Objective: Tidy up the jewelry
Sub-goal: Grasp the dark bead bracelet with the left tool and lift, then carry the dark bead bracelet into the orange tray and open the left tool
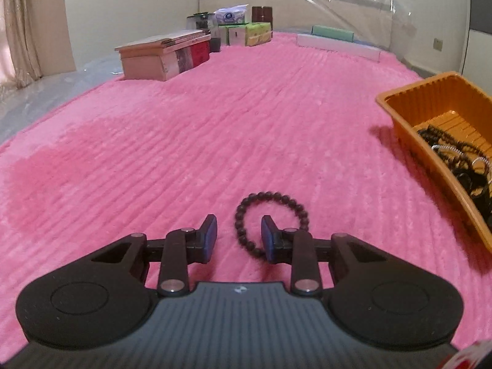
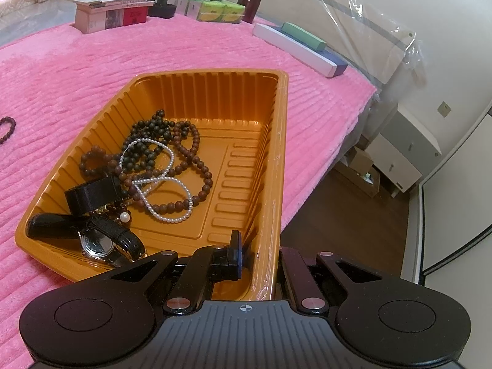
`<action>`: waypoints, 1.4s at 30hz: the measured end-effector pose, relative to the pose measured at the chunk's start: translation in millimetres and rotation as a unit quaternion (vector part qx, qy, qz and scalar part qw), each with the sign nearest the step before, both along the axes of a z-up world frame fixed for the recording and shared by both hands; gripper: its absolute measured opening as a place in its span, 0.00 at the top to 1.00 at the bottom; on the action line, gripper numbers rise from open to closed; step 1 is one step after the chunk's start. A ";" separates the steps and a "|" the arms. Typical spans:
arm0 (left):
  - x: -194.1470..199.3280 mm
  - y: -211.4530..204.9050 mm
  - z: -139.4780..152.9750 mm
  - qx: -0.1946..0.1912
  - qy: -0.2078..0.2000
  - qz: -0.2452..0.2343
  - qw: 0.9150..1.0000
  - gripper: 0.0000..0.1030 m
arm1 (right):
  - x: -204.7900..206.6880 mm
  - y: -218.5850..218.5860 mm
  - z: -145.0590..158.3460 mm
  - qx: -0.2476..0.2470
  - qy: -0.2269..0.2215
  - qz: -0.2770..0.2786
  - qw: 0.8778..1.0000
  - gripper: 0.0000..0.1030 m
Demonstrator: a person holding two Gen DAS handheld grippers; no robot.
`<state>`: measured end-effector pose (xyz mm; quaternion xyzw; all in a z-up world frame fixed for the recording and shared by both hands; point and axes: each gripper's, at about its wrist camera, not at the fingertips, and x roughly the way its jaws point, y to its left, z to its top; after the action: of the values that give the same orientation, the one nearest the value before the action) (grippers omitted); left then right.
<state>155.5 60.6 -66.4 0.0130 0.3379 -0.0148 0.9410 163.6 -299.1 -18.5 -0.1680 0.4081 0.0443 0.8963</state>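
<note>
From the left wrist camera, a pink ribbed plush blanket [image 1: 215, 129] spreads ahead of the left gripper [image 1: 239, 237]. Far ahead to its left stands a pale wooden box with a flat lid [image 1: 160, 53], and beyond that a cluster of green and white tissue packs [image 1: 246, 29] beside a dark brown box [image 1: 262, 14]. To the gripper's right sits an orange ribbed plastic tray [image 1: 430, 141] with dark jewelry in it. Nothing stands between the gripper and the dark round-bead bracelet [image 1: 270, 218], which lies flat on the blanket just ahead. The blue-padded fingers [image 1: 210, 240] are partly spread: the right one sits inside the bracelet's ring and the left one outside it, so the ring's near-left arc runs between them. The pads are not pressing on the beads.

From the right wrist camera, the same orange tray [image 2: 147, 86] lies directly ahead of the right gripper [image 2: 258, 258]. Inside, ahead and to its left, are brown wooden bead strands [image 2: 196, 153], a white pearl strand [image 2: 166, 184], a black ring-shaped band [image 2: 92, 196] and a black-strapped wristwatch [image 2: 98, 244]. The gripper is pinched on the tray's near right wall, one finger [image 2: 235, 252] inside, the other hidden outside it. The dark bracelet [image 2: 7, 129] shows far to the left on the blanket [image 2: 61, 70].
</note>
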 end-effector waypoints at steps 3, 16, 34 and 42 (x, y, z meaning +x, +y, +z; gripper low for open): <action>4.9 -3.2 -7.3 0.009 0.014 0.003 1.000 0.84 | 0.5 0.3 -0.4 0.000 0.001 -0.001 1.000 0.94; -9.3 -11.1 23.8 0.004 -0.012 -0.007 1.000 0.95 | 0.4 0.2 -0.2 -0.001 0.001 0.000 1.000 0.94; -14.4 -37.4 55.5 -0.009 -0.033 -0.041 0.999 0.95 | 2.0 -0.9 -0.2 0.002 0.001 0.001 1.000 0.94; -14.3 -51.6 67.2 -0.026 -0.036 -0.071 0.996 0.95 | 1.9 -1.2 -0.1 0.003 0.001 0.000 1.000 0.94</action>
<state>141.2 9.0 0.9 0.0131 0.3014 -0.0902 0.9491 165.4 -300.4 -18.6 -0.1654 0.4092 0.0462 0.8961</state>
